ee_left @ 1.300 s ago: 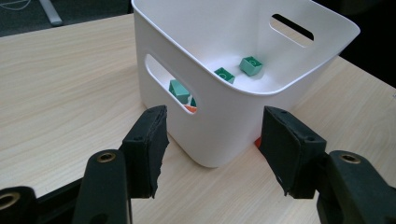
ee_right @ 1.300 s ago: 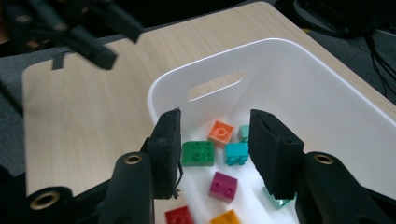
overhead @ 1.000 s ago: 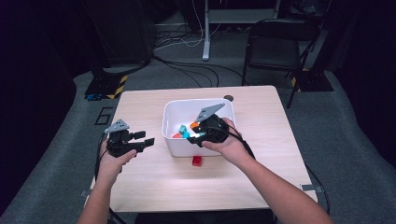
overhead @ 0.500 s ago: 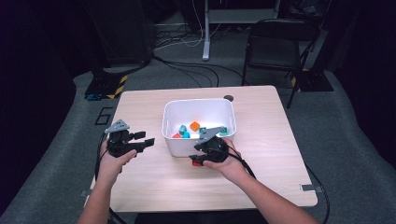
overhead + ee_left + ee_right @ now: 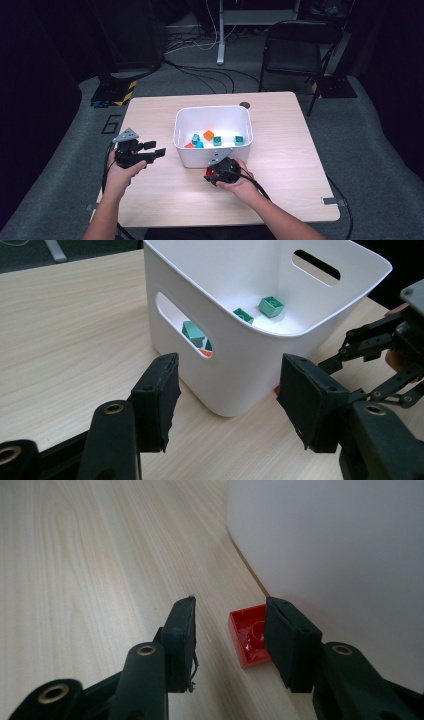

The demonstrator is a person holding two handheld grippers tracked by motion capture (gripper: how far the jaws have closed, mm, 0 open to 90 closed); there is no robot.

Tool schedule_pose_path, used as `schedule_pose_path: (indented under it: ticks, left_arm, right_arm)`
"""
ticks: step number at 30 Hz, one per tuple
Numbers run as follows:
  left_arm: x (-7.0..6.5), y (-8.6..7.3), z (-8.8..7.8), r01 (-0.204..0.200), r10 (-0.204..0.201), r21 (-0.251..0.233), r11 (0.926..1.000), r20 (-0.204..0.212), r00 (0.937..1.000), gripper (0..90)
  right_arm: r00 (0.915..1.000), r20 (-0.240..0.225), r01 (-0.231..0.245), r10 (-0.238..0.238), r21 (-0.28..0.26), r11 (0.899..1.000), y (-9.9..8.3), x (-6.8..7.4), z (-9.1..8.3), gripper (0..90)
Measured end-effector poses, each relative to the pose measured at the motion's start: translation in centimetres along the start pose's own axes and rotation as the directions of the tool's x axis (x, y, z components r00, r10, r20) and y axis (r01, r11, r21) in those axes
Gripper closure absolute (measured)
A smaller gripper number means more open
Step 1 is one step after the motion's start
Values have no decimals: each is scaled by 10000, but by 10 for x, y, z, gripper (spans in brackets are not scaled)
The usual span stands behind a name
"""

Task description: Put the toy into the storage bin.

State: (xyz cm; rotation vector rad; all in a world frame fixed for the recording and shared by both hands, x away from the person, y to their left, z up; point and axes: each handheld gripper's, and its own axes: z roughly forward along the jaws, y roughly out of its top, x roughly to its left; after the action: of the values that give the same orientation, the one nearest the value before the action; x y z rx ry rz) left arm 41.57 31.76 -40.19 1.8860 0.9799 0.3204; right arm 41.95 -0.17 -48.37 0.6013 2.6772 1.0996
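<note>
Dark grey carpet, loose cables and a folding chair surround the pale wooden bench (image 5: 280,190) in the high view. A white bin (image 5: 212,150) stands near its middle with teal and orange blocks inside. The right gripper (image 5: 214,175) is low over the bench just in front of the bin's near wall, over a red block (image 5: 210,172) lying there. The left gripper (image 5: 159,151) hangs off to the bin's left side, released, with nothing in it.

From the left gripper view, its two pads (image 5: 159,399) stand wide apart, with the bin's corner straight ahead beyond them. Teal blocks (image 5: 271,306) lie on the bin's floor, and the right gripper (image 5: 385,365) shows at the far side of that corner.

From the right gripper view, the red block (image 5: 248,636) lies flat on the bench, close against the bin's wall. It sits just ahead of the right-hand pad (image 5: 285,640), partly hidden behind it, while the left-hand pad stands clear of it. The jaws have just been closing, but they are not yet clamped; the block is not squarely between them.

To do this pickup well, I judge the gripper should shift slightly toward the bin so the block centres between the pads, sink until the tips nearly touch the wood, then squeeze on two opposite flat sides without nudging the wall.
</note>
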Motion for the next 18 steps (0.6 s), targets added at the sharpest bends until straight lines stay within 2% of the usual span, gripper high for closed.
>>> schedule_pose_path:
  ticks: [7,12,16,18]
  left_arm:
    - [0,0,0,-36,36,25,10000,4,10000,413]
    - [1,0,0,-31,31,18,10000,0,10000,413]
    - [0,0,1,-7,7,22,10000,18,10000,413]
    - [0,0,1,-18,18,53,10000,24,10000,413]
  right_arm:
    - [9999,-105,62,-59,290,9996,-2,4,12,562]
    - [9987,-497,163,-140,479,9987,-5,13,15,569]
    - [9964,-836,176,-141,414,9990,-7,22,14,572]
    - [9966,-794,244,-223,258,9994,-5,25,12,572]
